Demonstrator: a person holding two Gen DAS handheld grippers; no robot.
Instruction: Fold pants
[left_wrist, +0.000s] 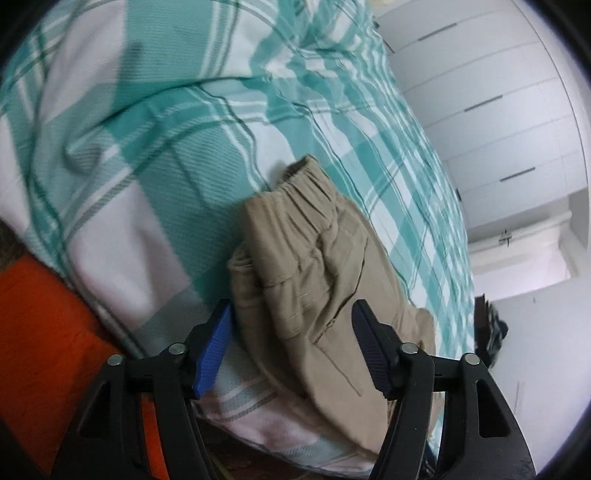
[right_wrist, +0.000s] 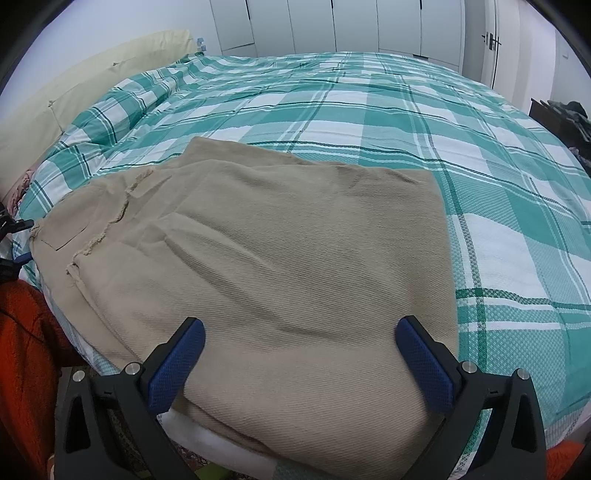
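Tan pants (right_wrist: 280, 243) lie folded flat on a green and white plaid bedspread (right_wrist: 406, 110) near the bed's front edge. My right gripper (right_wrist: 299, 328) is open, its blue pads (right_wrist: 177, 362) straddling the near edge of the folded legs. In the left wrist view the pants (left_wrist: 310, 266) show end on, with the elastic waistband (left_wrist: 303, 188) farthest away. My left gripper (left_wrist: 291, 314) is open, with the pants' end between its jaws. The left gripper also shows at the left edge of the right wrist view (right_wrist: 14, 236).
White wardrobe doors (right_wrist: 332, 26) stand behind the bed. A cream headboard cushion (right_wrist: 74, 92) runs along the left. Orange fabric (right_wrist: 22, 354) lies below the bed's front-left edge. Dark clothes on furniture (right_wrist: 569, 118) sit at the far right.
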